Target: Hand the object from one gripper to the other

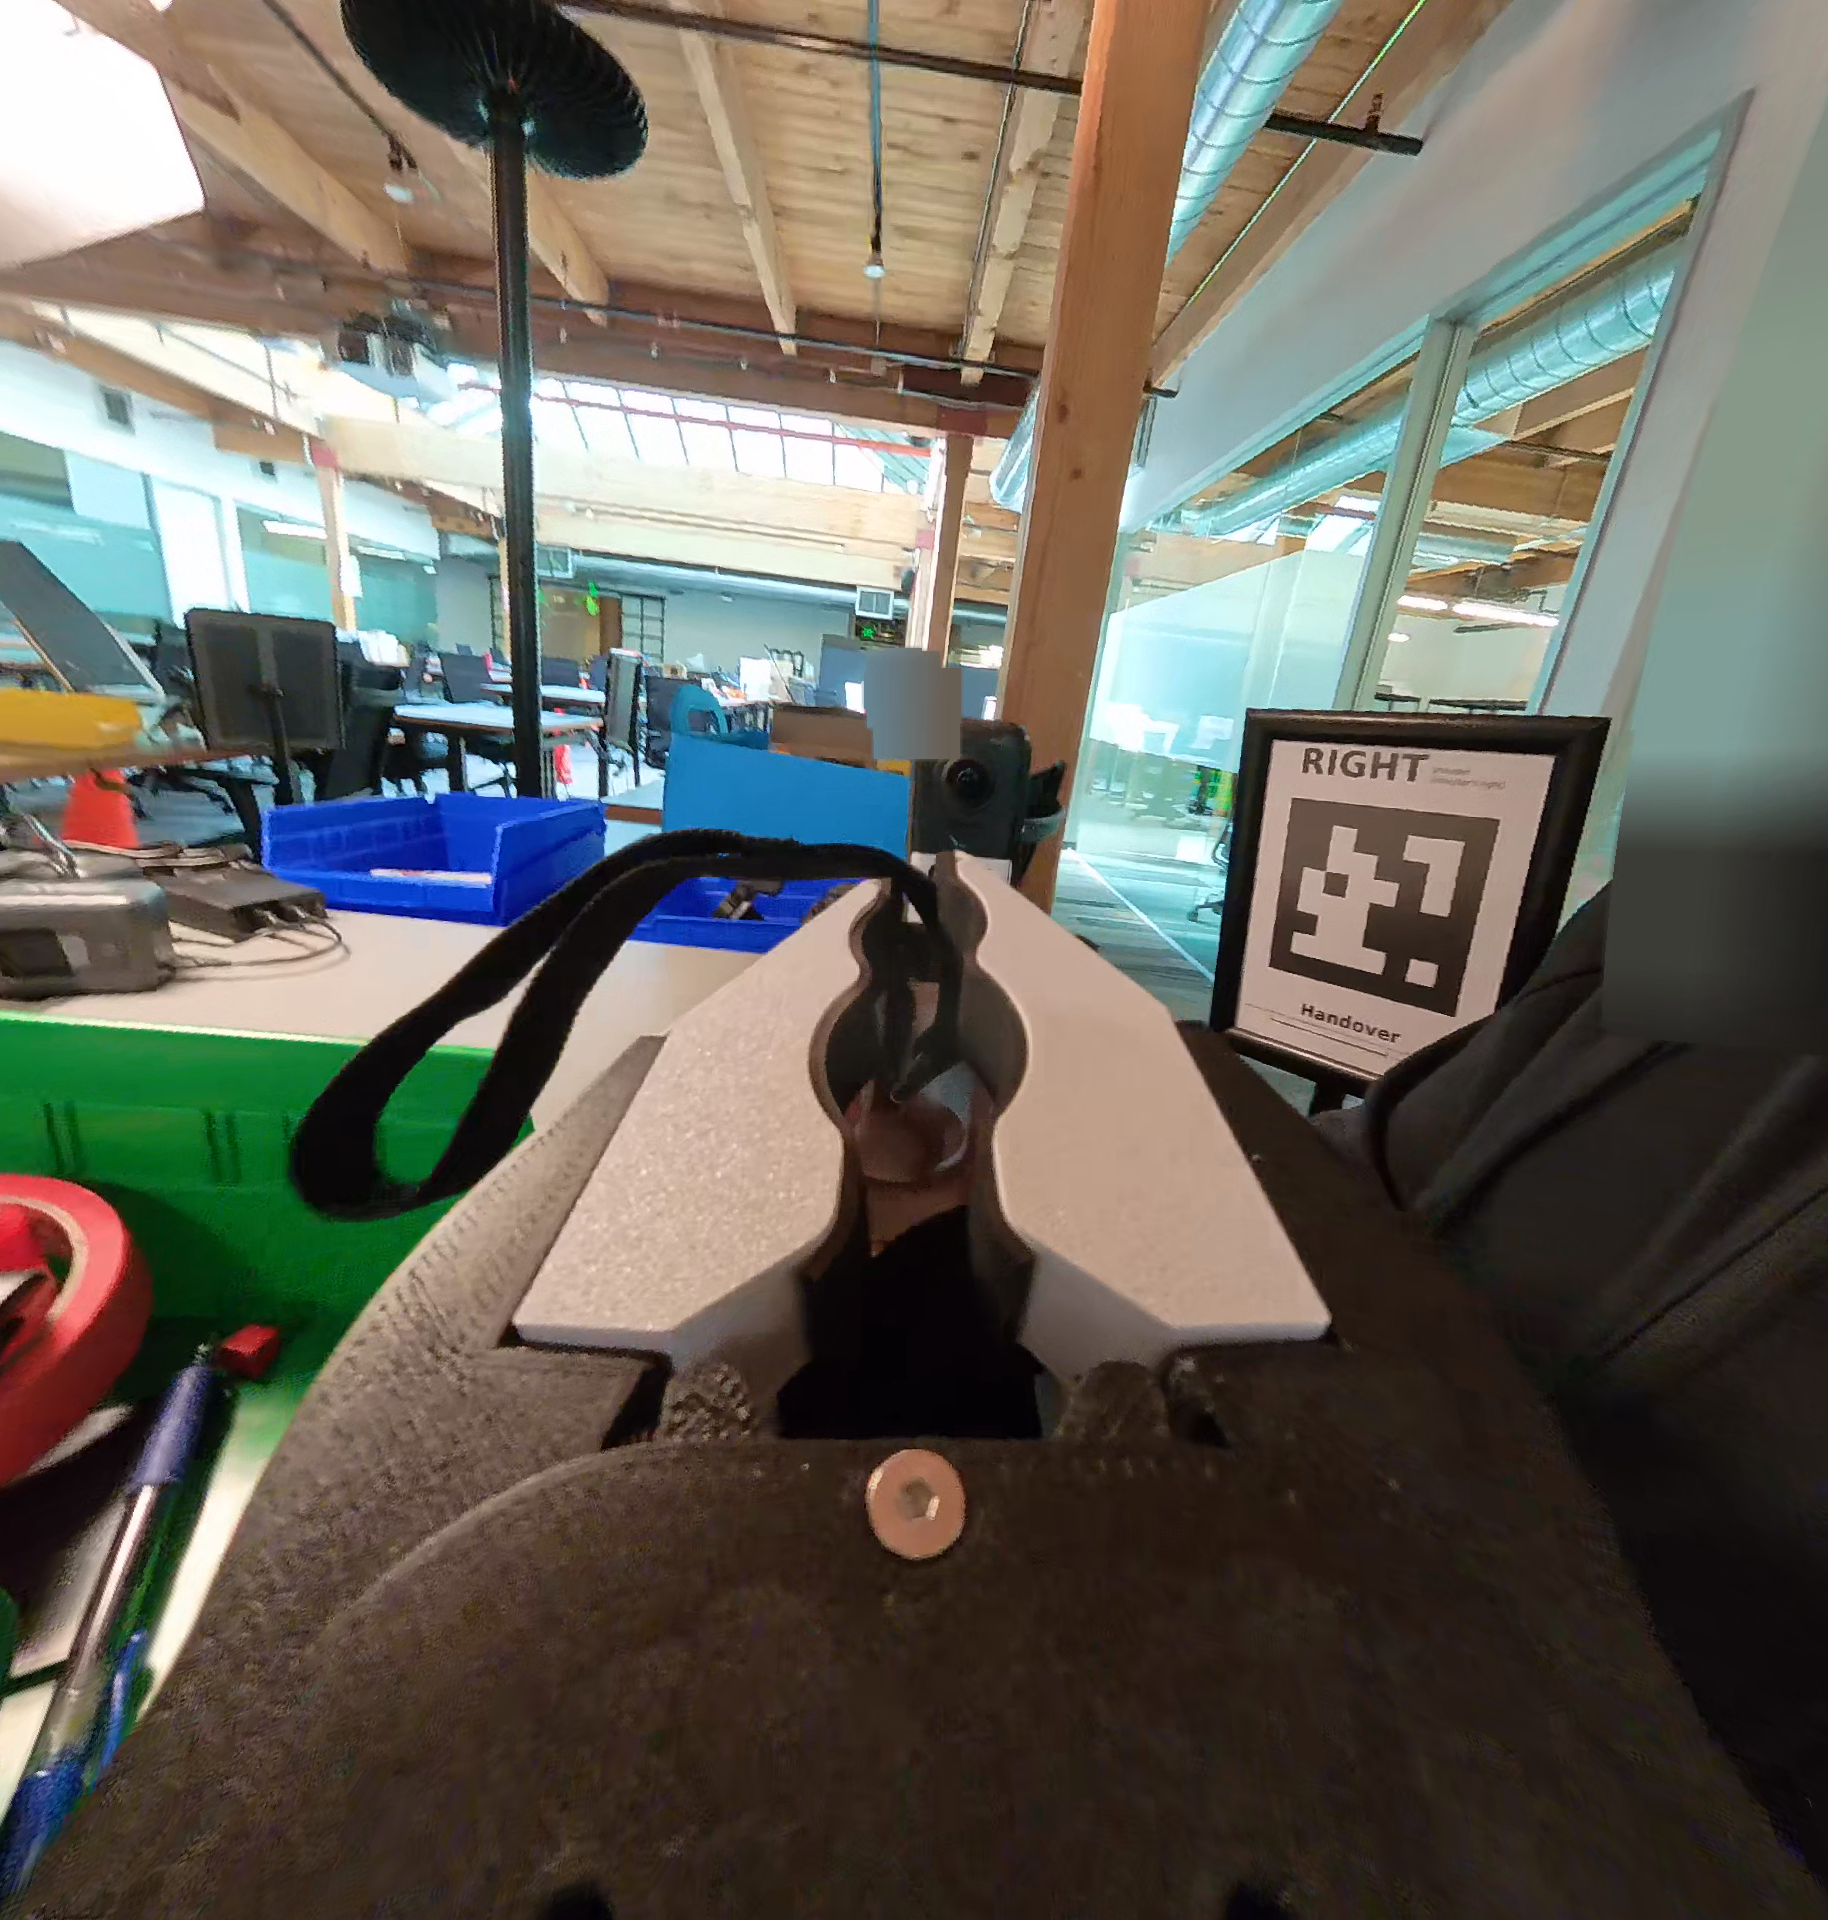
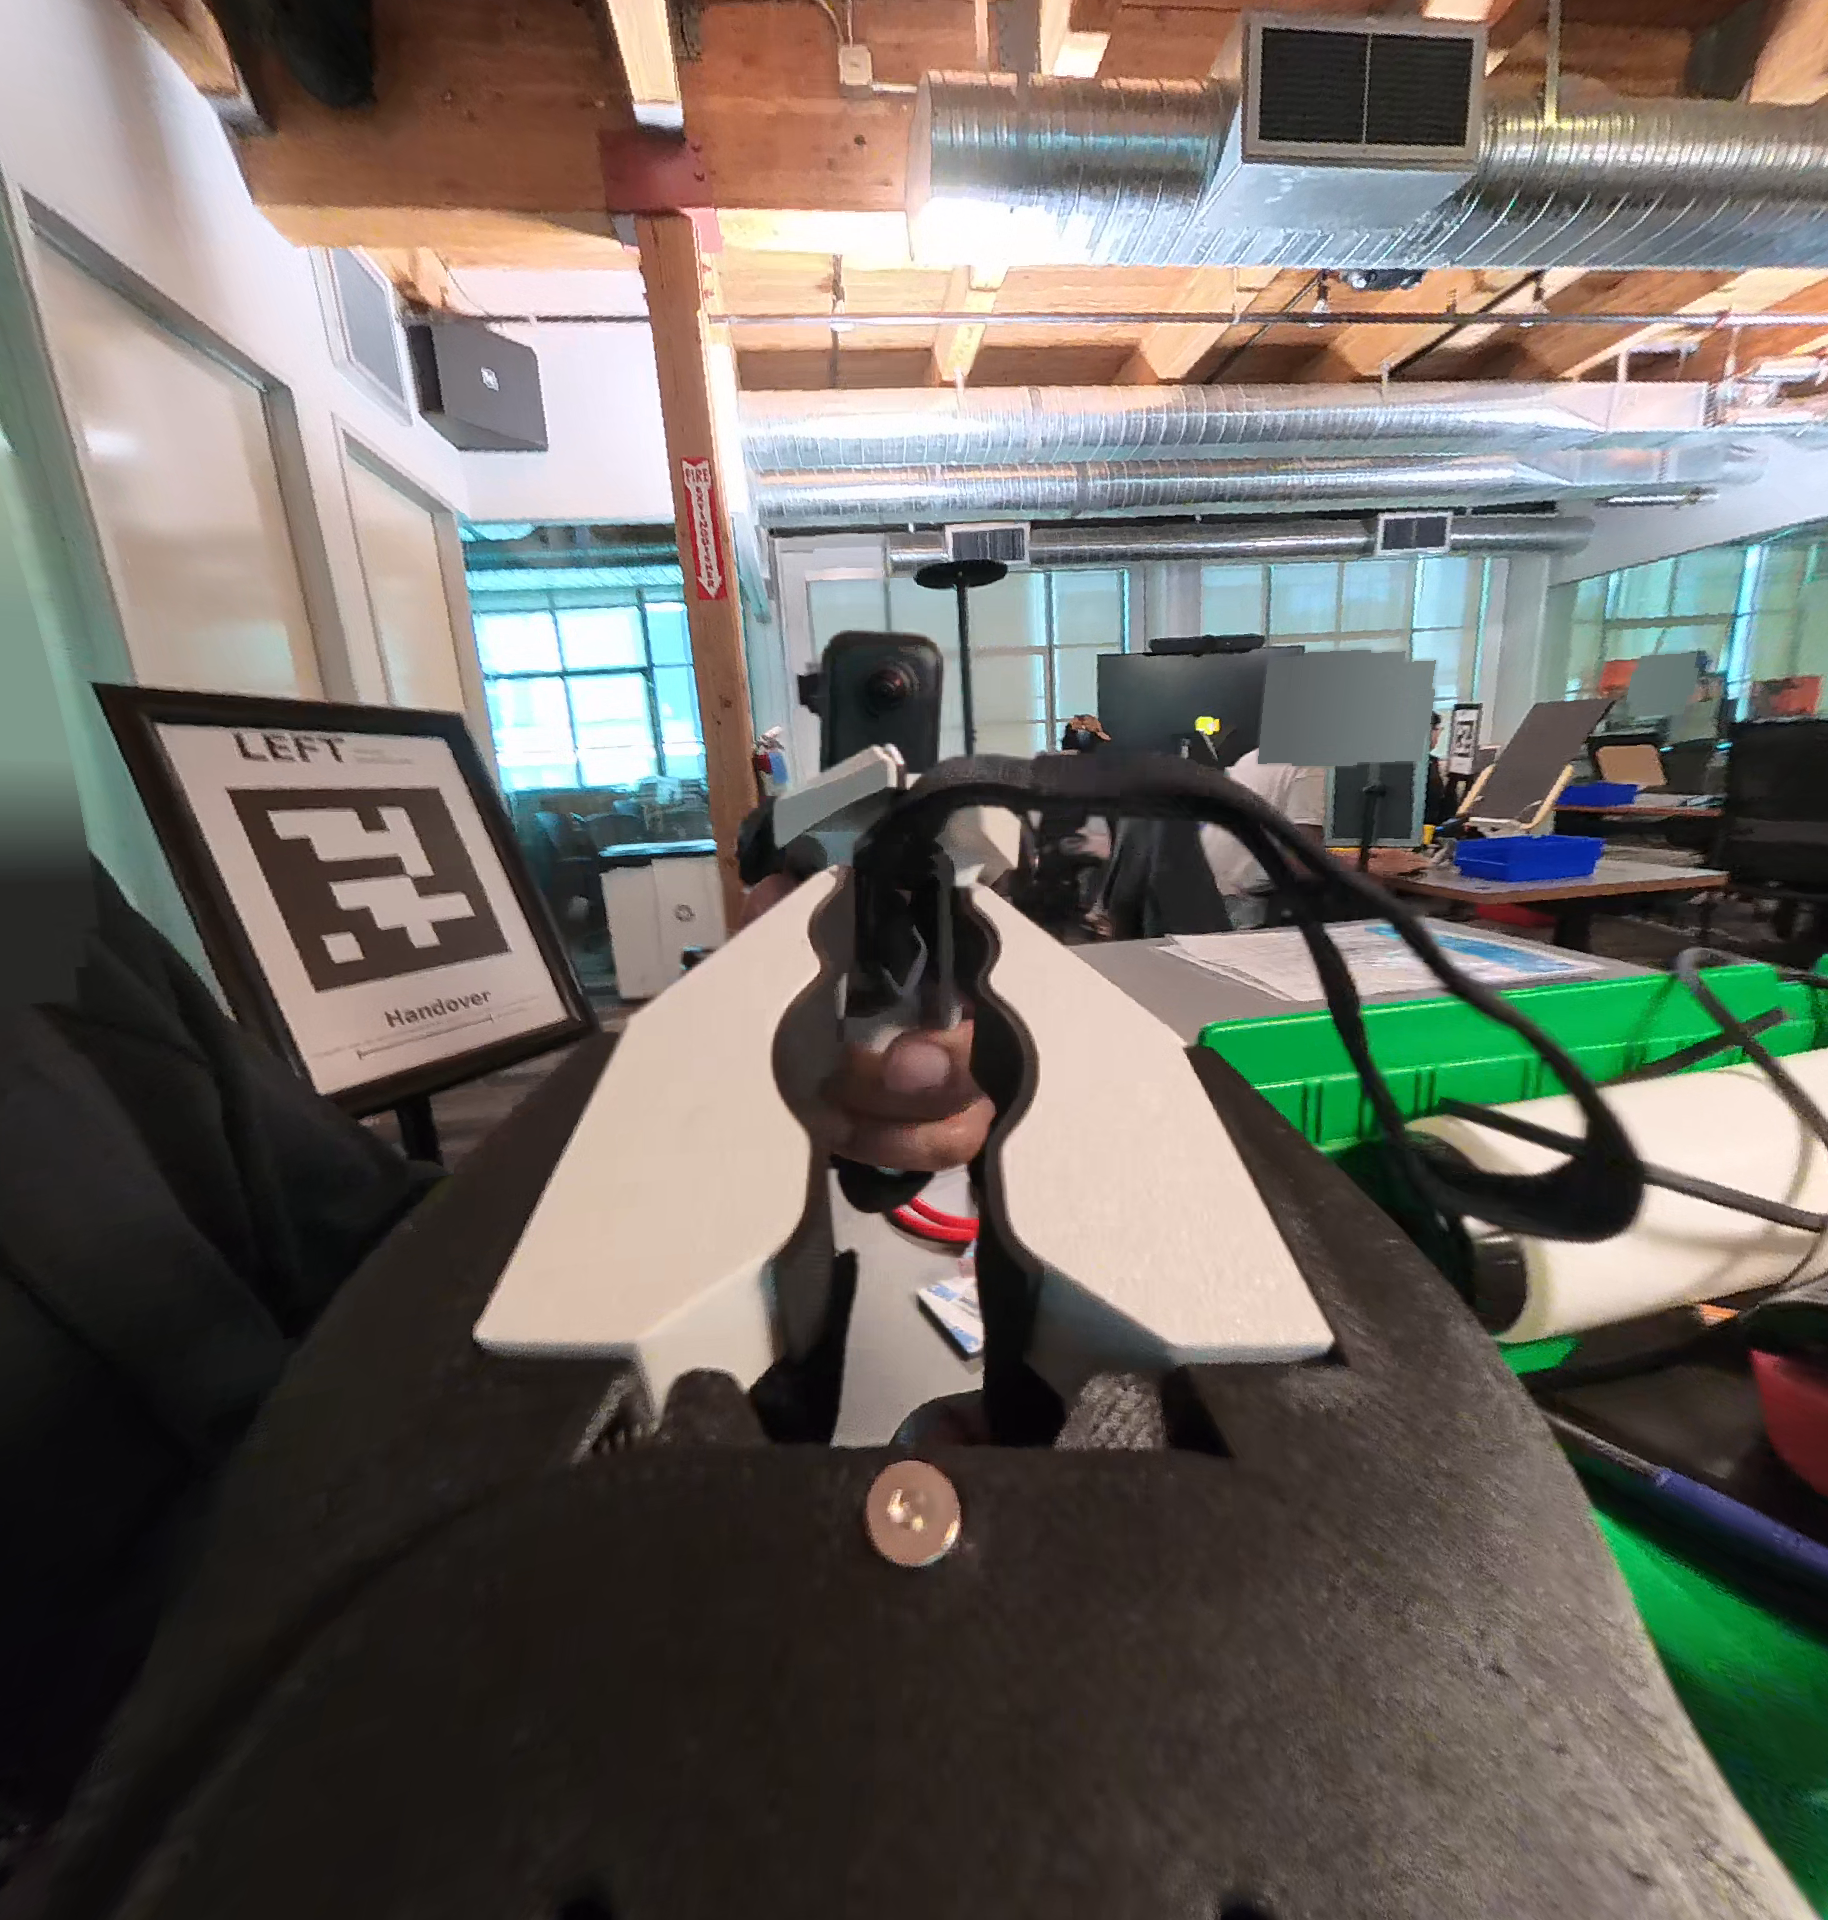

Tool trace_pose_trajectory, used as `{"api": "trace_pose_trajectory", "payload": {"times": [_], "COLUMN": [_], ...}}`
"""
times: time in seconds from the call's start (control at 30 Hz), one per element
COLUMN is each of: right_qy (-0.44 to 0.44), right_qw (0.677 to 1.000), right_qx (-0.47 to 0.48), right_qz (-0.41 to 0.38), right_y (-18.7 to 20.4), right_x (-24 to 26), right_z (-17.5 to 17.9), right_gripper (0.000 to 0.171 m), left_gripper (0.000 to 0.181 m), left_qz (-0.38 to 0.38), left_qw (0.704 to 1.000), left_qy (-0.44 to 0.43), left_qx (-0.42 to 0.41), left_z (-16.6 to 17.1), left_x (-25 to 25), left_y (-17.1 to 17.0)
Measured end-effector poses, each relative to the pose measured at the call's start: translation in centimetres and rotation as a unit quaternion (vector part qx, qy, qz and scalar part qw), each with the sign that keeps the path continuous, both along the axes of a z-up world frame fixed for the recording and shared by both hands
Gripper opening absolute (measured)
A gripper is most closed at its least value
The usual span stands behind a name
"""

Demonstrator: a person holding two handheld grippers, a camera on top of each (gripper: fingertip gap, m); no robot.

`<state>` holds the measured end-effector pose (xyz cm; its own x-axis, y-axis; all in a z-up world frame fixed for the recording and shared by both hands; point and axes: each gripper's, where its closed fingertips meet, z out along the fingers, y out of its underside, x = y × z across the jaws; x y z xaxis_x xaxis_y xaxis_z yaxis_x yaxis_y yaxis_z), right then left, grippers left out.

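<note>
Here, low in the centre of each wrist view, both claws pinch the same black strap: the left claw [image 1: 915, 914] nips it at its fingertips, the loop [image 1: 442, 1039] sagging to the left of the frame, and the right claw [image 2: 905, 914] is pressed on the strap [image 2: 1305, 894] too. Seemingly the handover is at its midpoint. Next, one claw must let go while the other holds firm. Beyond lie a green bin [image 2: 1492, 1039], the counter [image 1: 214, 987] and blue bins [image 1: 432, 852].
</note>
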<state>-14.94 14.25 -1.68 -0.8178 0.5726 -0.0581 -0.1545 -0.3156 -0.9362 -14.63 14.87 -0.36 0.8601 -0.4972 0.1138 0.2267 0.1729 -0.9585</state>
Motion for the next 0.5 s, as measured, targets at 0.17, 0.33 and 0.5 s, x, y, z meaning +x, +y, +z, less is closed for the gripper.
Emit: {"api": "trace_pose_trajectory", "payload": {"times": [0.17,0.33,0.5], "right_qy": [-0.040,-0.046,-0.029], "right_qw": [0.996,0.996,0.999], "right_qx": [-0.063,-0.063,-0.040], "right_qz": [0.055,0.051,0.003], "right_y": [0.6,0.7,1.1], "right_x": [0.2,0.0,-0.6], "right_z": [0.5,0.3,0.2], "right_gripper": [0.029,0.024,0.008], "left_gripper": [0.007,0.008,0.009], "left_qz": [0.001,0.005,0.033], "left_qw": [1.000,0.998,0.998], "left_qy": [0.022,0.058,0.041], "left_qx": [0.010,-0.014,-0.032], "left_z": [0.0,-1.2,-1.4], "left_x": [0.5,1.2,-0.1], "left_y": [-0.1,0.5,1.0]}}
